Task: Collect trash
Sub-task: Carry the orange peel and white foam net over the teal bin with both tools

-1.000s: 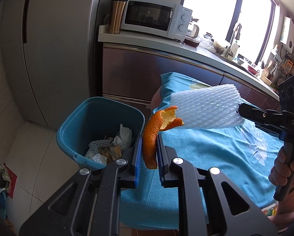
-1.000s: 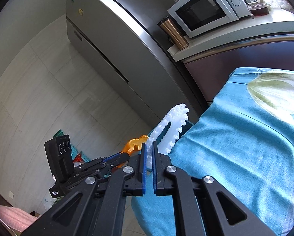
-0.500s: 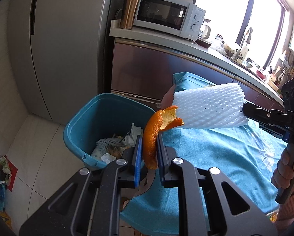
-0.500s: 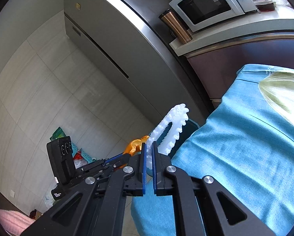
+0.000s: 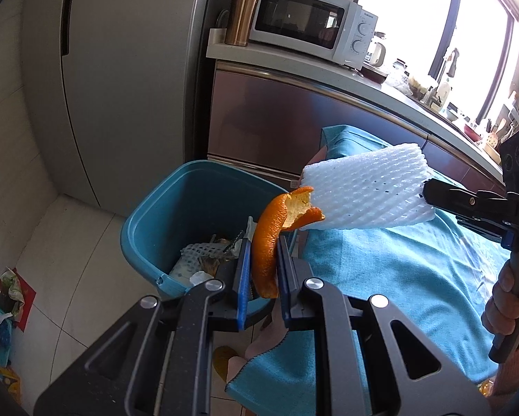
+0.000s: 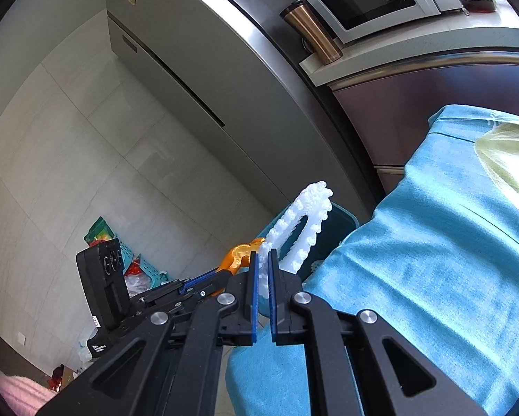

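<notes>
In the left wrist view my left gripper (image 5: 263, 242) is shut on a curled strip of orange peel (image 5: 268, 242), held upright over the near right rim of the blue bin (image 5: 138, 239). The bin holds paper and netting scraps. Just right of the peel hangs a white foam fruit net (image 5: 367, 190), with my right gripper (image 5: 427, 192) shut on its far end above the blue tablecloth (image 5: 415, 277). In the right wrist view the right gripper (image 6: 263, 260) pinches the foam net (image 6: 308, 215). The peel (image 6: 238, 254) and the left gripper (image 6: 221, 275) sit just left of it, and the bin (image 6: 342, 222) shows behind.
A steel fridge (image 5: 120, 86) stands behind the bin. The counter (image 5: 294, 62) carries a microwave (image 5: 304, 24) and a copper tumbler (image 5: 242, 14). Bags and baskets clutter the floor at the left (image 5: 2, 294). A hand (image 5: 505, 305) grips the right tool's handle.
Both grippers have carried the peel and the foam net sideways off the table edge toward the bin, which now looks larger and nearer. Both grips are unchanged.
</notes>
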The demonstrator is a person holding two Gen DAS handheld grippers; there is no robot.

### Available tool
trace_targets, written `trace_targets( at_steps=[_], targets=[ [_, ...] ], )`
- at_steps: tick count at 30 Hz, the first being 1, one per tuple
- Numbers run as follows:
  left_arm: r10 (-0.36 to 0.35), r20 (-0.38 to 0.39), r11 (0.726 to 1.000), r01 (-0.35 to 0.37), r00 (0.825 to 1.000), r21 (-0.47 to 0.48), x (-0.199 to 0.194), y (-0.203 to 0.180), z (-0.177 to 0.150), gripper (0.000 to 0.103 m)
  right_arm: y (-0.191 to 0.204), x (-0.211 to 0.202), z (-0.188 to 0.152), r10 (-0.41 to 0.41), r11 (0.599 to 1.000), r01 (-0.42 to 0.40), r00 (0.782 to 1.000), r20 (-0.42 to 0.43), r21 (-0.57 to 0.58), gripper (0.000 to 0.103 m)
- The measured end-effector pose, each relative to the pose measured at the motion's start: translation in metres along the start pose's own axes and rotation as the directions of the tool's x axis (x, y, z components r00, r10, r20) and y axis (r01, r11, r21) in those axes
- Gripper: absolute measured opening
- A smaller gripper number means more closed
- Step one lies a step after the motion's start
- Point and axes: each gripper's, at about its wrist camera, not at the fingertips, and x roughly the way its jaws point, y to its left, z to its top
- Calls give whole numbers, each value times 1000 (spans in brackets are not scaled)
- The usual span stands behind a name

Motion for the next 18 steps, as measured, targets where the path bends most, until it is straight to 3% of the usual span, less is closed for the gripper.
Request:
trace_targets(
  at_steps=[18],
  targets=[
    [69, -67, 996, -72, 995, -57, 45, 33, 4, 15, 6, 75, 11, -43, 999, 39, 990, -135, -29, 4]
  ],
)
